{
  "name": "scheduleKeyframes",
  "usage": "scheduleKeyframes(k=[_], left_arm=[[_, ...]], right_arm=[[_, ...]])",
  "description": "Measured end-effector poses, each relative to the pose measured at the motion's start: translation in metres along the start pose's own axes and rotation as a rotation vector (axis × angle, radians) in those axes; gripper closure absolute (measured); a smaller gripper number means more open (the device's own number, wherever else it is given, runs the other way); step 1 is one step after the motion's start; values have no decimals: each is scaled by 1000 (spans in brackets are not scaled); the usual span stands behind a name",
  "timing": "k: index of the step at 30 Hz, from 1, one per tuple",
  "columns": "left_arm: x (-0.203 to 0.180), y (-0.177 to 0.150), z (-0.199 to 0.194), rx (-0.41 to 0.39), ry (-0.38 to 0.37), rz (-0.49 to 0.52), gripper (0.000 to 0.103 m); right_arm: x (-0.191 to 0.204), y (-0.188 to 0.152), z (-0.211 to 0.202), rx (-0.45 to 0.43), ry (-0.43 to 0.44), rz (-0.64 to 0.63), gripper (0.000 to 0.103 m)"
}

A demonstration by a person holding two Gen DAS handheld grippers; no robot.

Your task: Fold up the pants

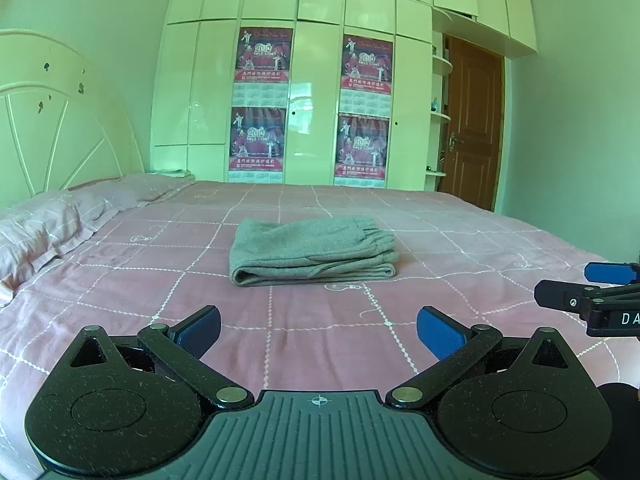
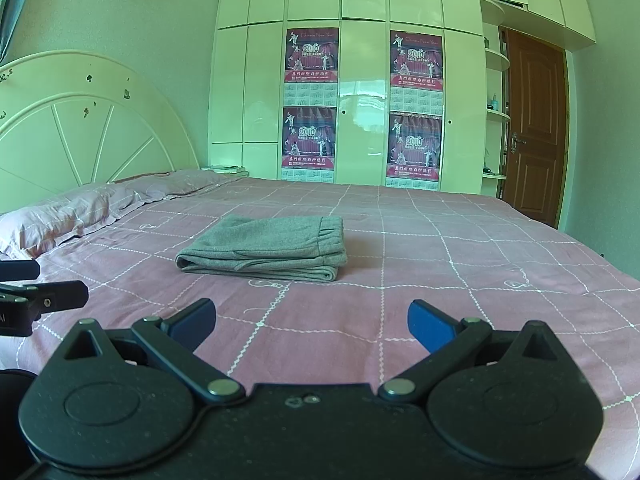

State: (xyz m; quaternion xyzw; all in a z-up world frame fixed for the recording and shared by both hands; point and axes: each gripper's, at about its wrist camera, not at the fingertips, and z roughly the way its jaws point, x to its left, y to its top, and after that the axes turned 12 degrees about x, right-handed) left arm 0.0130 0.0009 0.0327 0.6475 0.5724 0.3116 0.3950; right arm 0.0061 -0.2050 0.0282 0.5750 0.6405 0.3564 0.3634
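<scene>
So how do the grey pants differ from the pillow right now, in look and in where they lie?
The pants are grey and plain; the pillow is pink with thin white lines, like the bedspread. The pants are folded into a flat, stacked bundle with the gathered waistband on top; the pillow is puffy and creased. The pants sit mid-bed; the pillow lies by the headboard. Both rest on the bedspread, with neither gripper touching them.

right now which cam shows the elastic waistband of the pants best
The right wrist view: the gray pants turn their gathered waistband toward it, near centre. The left wrist view shows the waistband too, but more edge-on.
</scene>
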Motion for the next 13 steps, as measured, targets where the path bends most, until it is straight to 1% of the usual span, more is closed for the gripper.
scheduleKeyframes(k=[6, 13], left_arm=[[-2, 0, -1, -5, -3, 25, 0], [0, 0, -1, -3, -13, 16, 0]], right_arm=[[1, 0, 0, 0, -1, 0, 6], [1, 1, -1, -5, 4, -5, 6]])
